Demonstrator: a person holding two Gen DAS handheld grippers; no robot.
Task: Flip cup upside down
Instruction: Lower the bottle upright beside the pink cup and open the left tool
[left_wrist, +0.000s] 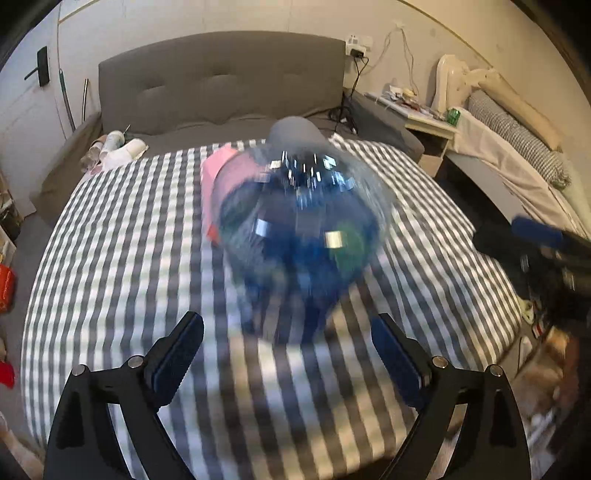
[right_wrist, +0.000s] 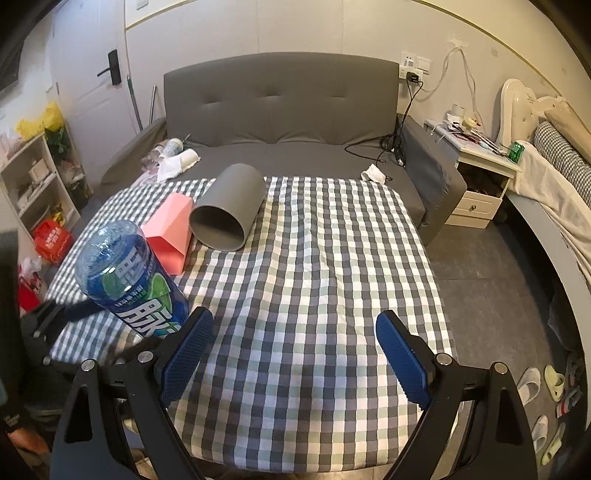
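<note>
A grey cup (right_wrist: 227, 208) lies on its side on the checked cloth (right_wrist: 314, 280), mouth toward me, next to a pink box (right_wrist: 171, 229). In the left wrist view only the cup's top (left_wrist: 293, 129) shows behind a blurred clear-and-blue drink bottle (left_wrist: 299, 236). That bottle (right_wrist: 129, 280) stands tilted at the cloth's left side. My left gripper (left_wrist: 290, 332) is open, with the bottle just beyond its fingertips and nothing between them. My right gripper (right_wrist: 291, 332) is open over the near part of the cloth, well short of the cup.
A grey sofa (right_wrist: 280, 107) backs the cloth, with white cloths and cups (right_wrist: 177, 155) on its left seat. A nightstand (right_wrist: 480, 177) and a bed (right_wrist: 554, 177) are on the right, a shelf (right_wrist: 33, 177) on the left, and slippers (right_wrist: 546, 398) on the floor.
</note>
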